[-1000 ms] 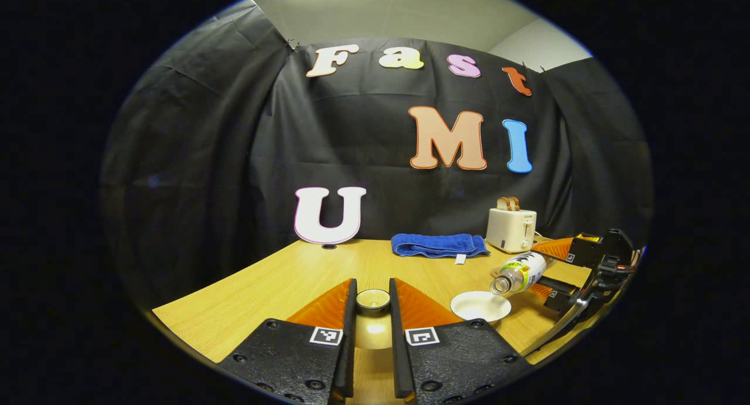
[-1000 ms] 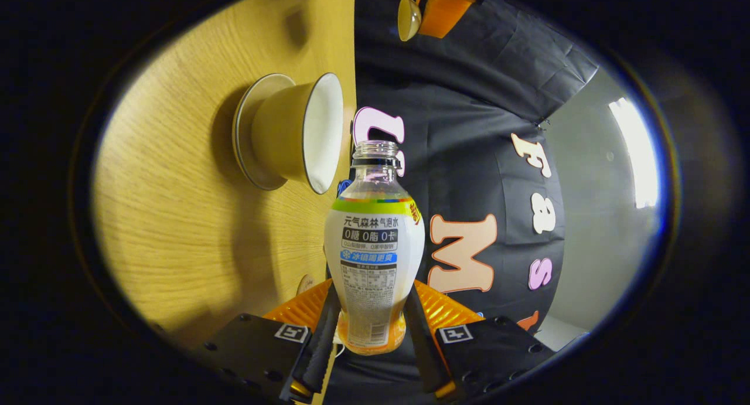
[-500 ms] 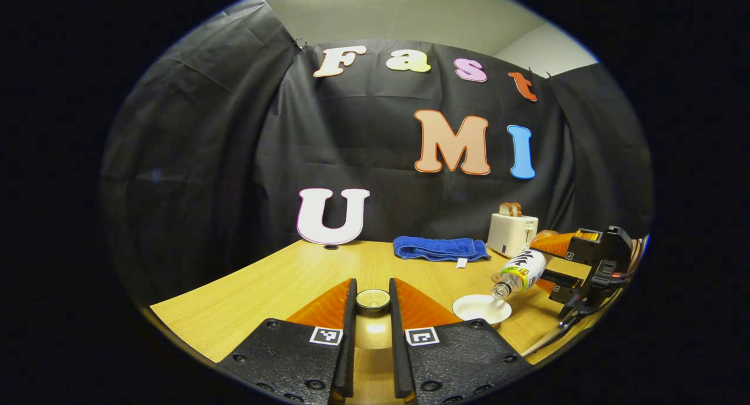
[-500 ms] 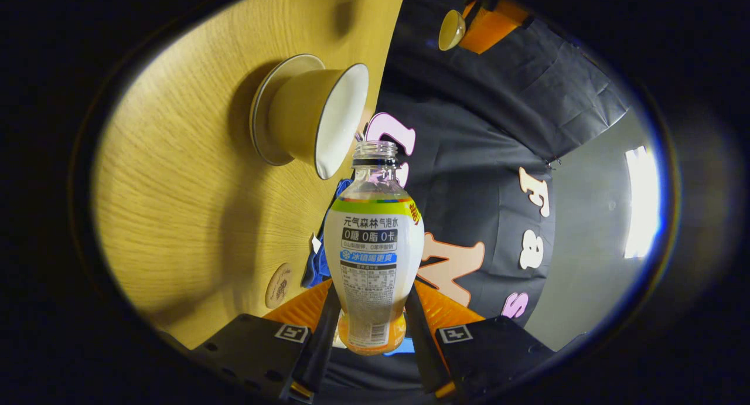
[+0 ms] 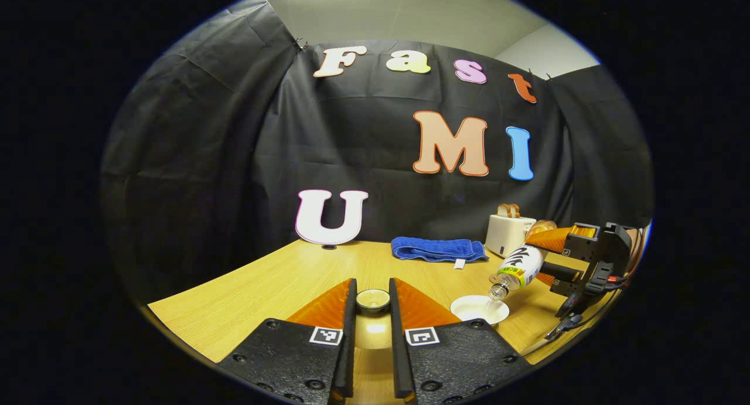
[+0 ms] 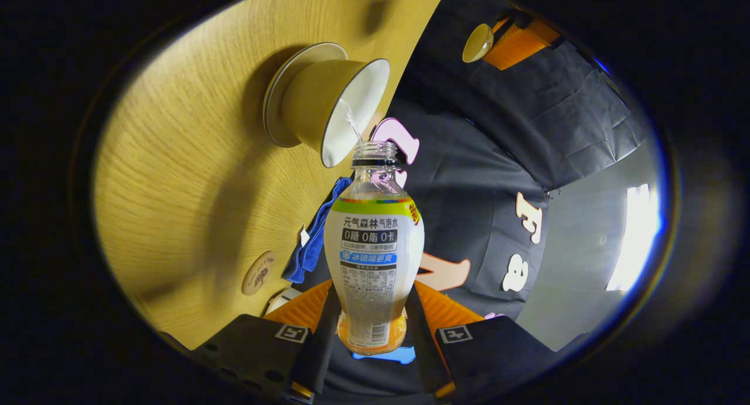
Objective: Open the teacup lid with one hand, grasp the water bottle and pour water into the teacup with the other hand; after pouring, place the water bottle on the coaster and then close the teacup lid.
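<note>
Lid (image 5: pixel 372 299) off, pinched in left gripper (image 5: pixel 372 334); right gripper (image 6: pixel 368 334) clamping water bottle (image 6: pixel 374 247), pouring into teacup (image 6: pixel 328 103), frame top; coaster (image 6: pixel 258 273) placement, relidding left.

We see a clear plastic water bottle (image 6: pixel 374 241) with a glossy printed label, and a smooth, glazed-looking teacup (image 6: pixel 328 106). The table (image 6: pixel 193 176) shows matt wood grain; the blue towel (image 5: pixel 438 248) looks soft cloth.

The water bottle (image 6: pixel 374 258) label reads "元气森林气泡水" and "0糖 0脂 0卡".
</note>
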### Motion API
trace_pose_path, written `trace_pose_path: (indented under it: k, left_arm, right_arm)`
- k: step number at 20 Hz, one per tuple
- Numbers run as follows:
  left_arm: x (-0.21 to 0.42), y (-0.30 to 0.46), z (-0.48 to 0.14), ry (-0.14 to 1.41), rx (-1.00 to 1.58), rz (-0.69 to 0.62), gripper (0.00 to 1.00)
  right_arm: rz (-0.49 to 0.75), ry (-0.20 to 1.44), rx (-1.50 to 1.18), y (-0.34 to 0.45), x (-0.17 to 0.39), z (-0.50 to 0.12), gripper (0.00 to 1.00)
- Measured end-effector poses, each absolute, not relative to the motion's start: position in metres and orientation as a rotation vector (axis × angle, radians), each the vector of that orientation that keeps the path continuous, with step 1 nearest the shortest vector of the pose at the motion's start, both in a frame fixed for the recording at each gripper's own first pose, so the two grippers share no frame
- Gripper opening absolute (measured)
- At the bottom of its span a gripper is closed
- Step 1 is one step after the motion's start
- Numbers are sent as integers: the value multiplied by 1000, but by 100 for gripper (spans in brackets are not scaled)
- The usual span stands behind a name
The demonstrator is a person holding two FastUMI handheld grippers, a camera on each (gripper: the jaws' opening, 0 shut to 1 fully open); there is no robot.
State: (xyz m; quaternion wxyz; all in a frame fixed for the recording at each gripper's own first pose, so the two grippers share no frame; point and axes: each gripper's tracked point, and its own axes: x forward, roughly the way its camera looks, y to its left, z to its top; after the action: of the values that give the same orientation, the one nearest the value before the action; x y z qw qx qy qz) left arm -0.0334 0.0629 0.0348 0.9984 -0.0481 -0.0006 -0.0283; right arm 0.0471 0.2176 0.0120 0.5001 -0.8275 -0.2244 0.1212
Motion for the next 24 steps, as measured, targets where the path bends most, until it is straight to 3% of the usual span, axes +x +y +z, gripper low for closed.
trace_pose_path:
  k: [15, 24]
  left_arm:
    - [-31, 55, 30, 19, -114, -81, 24]
    - [-25, 43, 35, 21, -86, -94, 24]
  right_arm:
    - [341, -508, -2007, 221, 45, 8, 65]
    - [378, -357, -1616, 210, 33, -13, 65]
